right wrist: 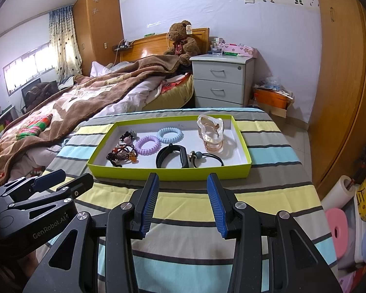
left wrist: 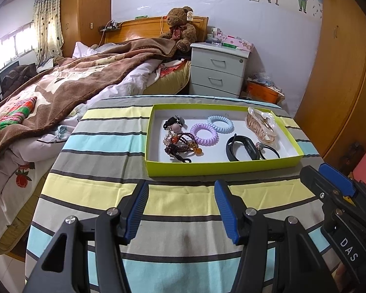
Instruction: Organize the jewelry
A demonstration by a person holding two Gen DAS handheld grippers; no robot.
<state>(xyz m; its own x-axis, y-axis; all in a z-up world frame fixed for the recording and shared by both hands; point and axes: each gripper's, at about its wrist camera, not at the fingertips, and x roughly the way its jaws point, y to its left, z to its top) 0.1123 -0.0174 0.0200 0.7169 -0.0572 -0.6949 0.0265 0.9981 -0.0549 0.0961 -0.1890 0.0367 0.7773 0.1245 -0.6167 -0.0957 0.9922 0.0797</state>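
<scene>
Both tongs are held apart and empty above the striped surface, side by side, each aimed at the shallow green tray that lies just ahead of them. The left tongs are spread wide; the right tongs are spread nearly as wide, and nothing is gripped by either.

All the jewelry is seen inside the tray, whose long axis runs crosswise to both pairs of tongs. Ahead and left of the left tongs a tangle of beaded bracelets is piled with a dark hair tie; beyond it two coil hair ties, purple and blue, touch each other. Straight ahead of the right tongs a black band lies just inside the near wall, with a black elastic hair tie beside it and a clear claw clip farther back on the right.

The black band and the elastic are judged nearer to the right tongs, the beaded tangle nearer to the left. Whether the beaded pieces are knotted together cannot be told at this distance.
</scene>
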